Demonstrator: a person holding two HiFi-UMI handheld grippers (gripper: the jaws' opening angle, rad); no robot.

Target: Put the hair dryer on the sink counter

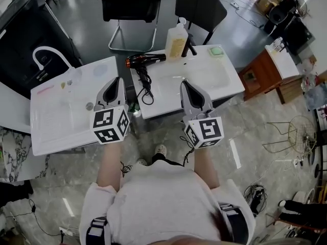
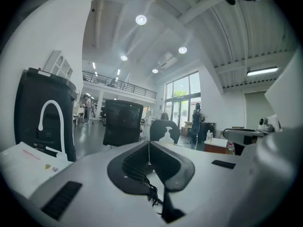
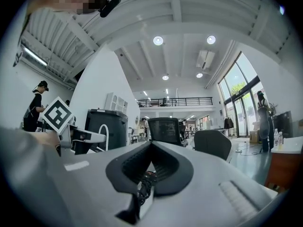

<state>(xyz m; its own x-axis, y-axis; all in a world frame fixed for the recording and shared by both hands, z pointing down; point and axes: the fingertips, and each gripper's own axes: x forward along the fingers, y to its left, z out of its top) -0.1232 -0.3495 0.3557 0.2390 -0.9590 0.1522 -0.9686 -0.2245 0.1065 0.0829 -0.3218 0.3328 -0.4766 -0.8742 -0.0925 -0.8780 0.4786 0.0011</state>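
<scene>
Left gripper (image 1: 118,80) and right gripper (image 1: 184,83) are hovering empty, jaws together. The dryer (image 1: 145,59) is lying at the table's (image 1: 204,80) far left corner. Its cord (image 1: 145,86) is trailing along the left edge and risks snagging there in transit.

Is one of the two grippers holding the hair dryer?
No, the hair dryer lies on the white table, apart from the left gripper and the right gripper.

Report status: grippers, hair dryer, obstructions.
Left gripper shut, empty; right gripper shut, empty. Hair dryer on right table, ungripped, not yet on sink counter. Cord trails to table edge; bottle beside dryer.
</scene>
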